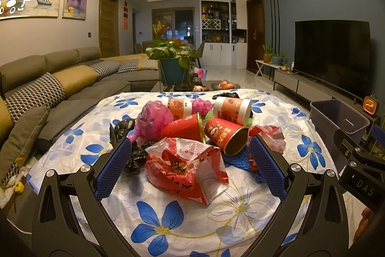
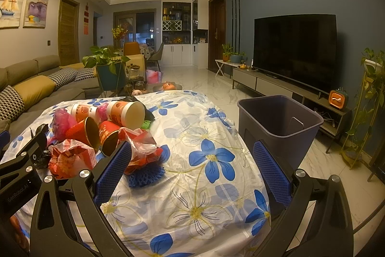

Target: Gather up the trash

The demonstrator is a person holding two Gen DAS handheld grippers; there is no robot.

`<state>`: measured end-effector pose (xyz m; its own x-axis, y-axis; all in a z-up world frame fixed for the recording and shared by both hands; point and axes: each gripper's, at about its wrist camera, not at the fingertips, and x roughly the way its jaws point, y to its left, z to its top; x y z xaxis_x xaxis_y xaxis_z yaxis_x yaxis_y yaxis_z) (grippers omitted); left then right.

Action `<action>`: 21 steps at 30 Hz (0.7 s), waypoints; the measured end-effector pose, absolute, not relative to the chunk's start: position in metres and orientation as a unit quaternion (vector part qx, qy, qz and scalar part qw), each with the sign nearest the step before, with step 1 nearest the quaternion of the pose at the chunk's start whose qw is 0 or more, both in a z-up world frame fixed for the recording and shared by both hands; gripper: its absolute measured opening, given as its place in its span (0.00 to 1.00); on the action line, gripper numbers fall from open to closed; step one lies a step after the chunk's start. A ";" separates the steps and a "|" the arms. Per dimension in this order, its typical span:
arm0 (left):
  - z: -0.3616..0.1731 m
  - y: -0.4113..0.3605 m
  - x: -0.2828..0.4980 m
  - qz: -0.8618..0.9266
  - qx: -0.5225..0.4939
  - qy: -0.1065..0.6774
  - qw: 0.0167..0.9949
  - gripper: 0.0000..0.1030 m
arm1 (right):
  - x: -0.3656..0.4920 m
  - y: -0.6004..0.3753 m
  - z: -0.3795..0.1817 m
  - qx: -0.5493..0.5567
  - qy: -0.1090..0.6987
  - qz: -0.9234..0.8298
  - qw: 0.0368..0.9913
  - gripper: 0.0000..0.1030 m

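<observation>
the left gripper [image 1: 190, 160] hovers low over the trash pile on the flowered cloth [image 1: 168, 220] that covers the surface; its jaws are spread wide and grasp nothing, with a crumpled red and clear plastic bag [image 1: 187, 170] lying between the two blue pads. behind that bag lie two red paper cups [image 1: 226, 136] on their sides, two white and orange cups [image 1: 232, 110] further back, a pink plastic bag [image 1: 151, 119], a black plastic bag [image 1: 134, 158] and a piece of blue foam net [image 1: 238, 158]. the right gripper [image 2: 192, 165] is held beside the pile, over bare cloth [image 2: 204, 184]; its jaws are also released and empty. its left pad sits just in front of a red and clear bag [image 2: 142, 146]. the grey bin [image 2: 281, 122] stands on the floor at the right edge of the surface, apart from the pile.
</observation>
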<state>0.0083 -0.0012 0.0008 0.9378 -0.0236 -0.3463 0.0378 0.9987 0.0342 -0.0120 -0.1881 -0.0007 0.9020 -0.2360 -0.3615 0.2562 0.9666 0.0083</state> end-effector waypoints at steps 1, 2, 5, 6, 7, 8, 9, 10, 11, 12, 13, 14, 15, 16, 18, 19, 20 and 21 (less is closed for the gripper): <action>0.001 -0.001 0.008 -0.016 0.020 0.176 0.984 0.95 | -0.012 -0.189 0.000 0.028 0.182 -0.126 0.975 0.95; 0.001 -0.001 0.008 -0.016 0.019 0.176 0.984 0.95 | -0.011 -0.189 0.000 0.028 0.183 -0.126 0.975 0.95; 0.000 -0.001 0.009 -0.016 0.019 0.176 0.984 0.95 | -0.012 -0.188 -0.001 0.028 0.182 -0.126 0.975 0.95; 0.000 -0.001 0.009 -0.016 0.019 0.176 0.984 0.95 | -0.011 -0.190 0.000 0.028 0.182 -0.126 0.975 0.95; 0.000 -0.001 0.009 -0.016 0.019 0.176 0.984 0.95 | -0.012 -0.188 -0.001 0.028 0.182 -0.127 0.975 0.95; 0.000 -0.001 0.009 -0.016 0.018 0.177 0.984 0.95 | -0.011 -0.189 0.000 0.028 0.182 -0.127 0.975 0.95; 0.000 -0.001 0.009 -0.016 0.018 0.177 0.984 0.95 | -0.011 -0.190 0.000 0.028 0.182 -0.127 0.975 0.95; -0.001 -0.001 0.010 -0.016 0.018 0.178 0.984 0.95 | -0.011 -0.188 -0.001 0.028 0.182 -0.126 0.975 0.95; -0.001 0.001 0.011 -0.016 0.017 0.179 0.984 0.95 | -0.011 -0.188 -0.001 0.028 0.182 -0.126 0.975 0.95; -0.002 0.000 0.011 -0.016 0.018 0.180 0.983 0.95 | -0.011 -0.188 -0.001 0.028 0.182 -0.126 0.975 0.95; -0.002 0.001 0.011 -0.016 0.018 0.180 0.983 0.95 | -0.011 -0.188 -0.001 0.028 0.182 -0.126 0.975 0.95; -0.002 0.001 0.012 -0.016 0.017 0.181 0.983 0.95 | -0.011 -0.189 0.000 0.028 0.182 -0.126 0.975 0.95; -0.002 0.001 0.011 -0.016 0.017 0.181 0.983 0.95 | -0.011 -0.189 0.000 0.027 0.182 -0.126 0.975 0.95; -0.002 0.002 0.012 -0.016 0.017 0.181 0.983 0.95 | -0.011 -0.188 -0.001 0.027 0.182 -0.126 0.975 0.95; -0.003 0.002 0.012 -0.017 0.017 0.181 0.983 0.95 | -0.011 -0.189 0.000 0.028 0.182 -0.126 0.975 0.95; -0.002 0.002 0.012 -0.016 0.017 0.181 0.983 0.95 | -0.011 -0.188 -0.001 0.027 0.182 -0.126 0.975 0.95; -0.002 0.002 0.013 -0.016 0.017 0.181 0.983 0.95 | -0.011 -0.188 -0.001 0.027 0.182 -0.126 0.975 0.95; -0.002 0.002 0.013 -0.016 0.016 0.181 0.983 0.95 | -0.011 -0.187 -0.001 0.027 0.182 -0.126 0.975 0.95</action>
<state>0.0128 0.0020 -0.0022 0.9336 -0.0256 -0.3574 0.0375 0.9990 0.0263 -0.0110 -0.1871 -0.0011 0.9016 -0.2364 -0.3622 0.2564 0.9665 0.0072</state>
